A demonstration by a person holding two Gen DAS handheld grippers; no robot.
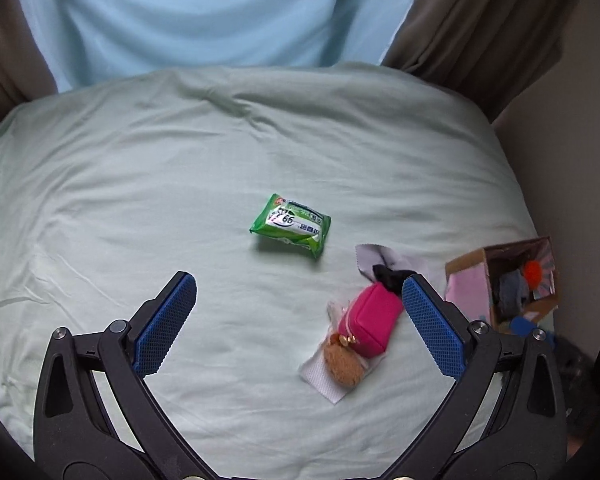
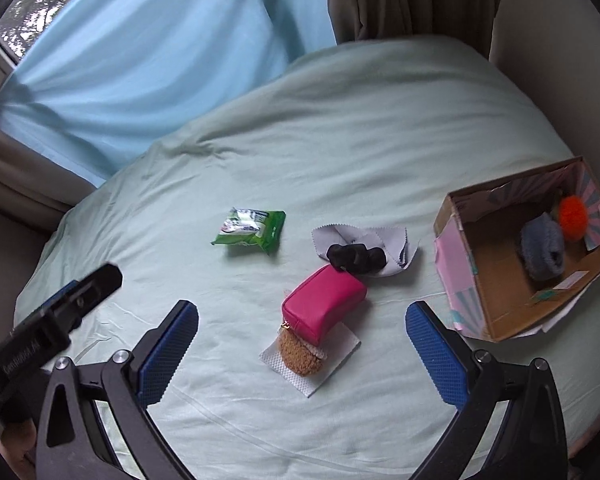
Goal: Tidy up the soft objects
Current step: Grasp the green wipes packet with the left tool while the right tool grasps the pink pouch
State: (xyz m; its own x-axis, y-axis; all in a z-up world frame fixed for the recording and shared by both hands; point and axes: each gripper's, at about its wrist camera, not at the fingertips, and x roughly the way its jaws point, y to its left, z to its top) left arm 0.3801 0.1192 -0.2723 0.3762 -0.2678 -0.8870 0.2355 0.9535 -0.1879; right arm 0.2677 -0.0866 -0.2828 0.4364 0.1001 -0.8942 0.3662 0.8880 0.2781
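Observation:
A green tissue pack [image 1: 291, 225] [image 2: 250, 232] lies mid-bed. A pink pouch [image 1: 370, 320] [image 2: 324, 307] lies on a white cloth [image 1: 320, 376] [image 2: 332, 364] with a tan plush [image 1: 343, 364] [image 2: 300, 354] at its near end. A black scrunchie [image 1: 390, 274] [image 2: 356, 258] sits on a grey cloth [image 1: 370, 256] [image 2: 364, 236] behind it. A cardboard box [image 1: 470, 264] [image 2: 496, 312] at the right holds a grey-blue soft item [image 2: 542, 246] and an orange pompom [image 2: 574, 212]. My left gripper [image 1: 299, 292] is open above the bed. My right gripper [image 2: 302, 318] is open, with the pouch between its fingers.
The pale green bed sheet [image 1: 180, 168] [image 2: 380, 140] covers the surface. A light blue curtain [image 1: 204, 12] [image 2: 140, 60] and brown drapes [image 1: 480, 20] hang behind. A wall [image 2: 560, 60] stands at the right. The left gripper's finger [image 2: 76, 300] shows at the left of the right wrist view.

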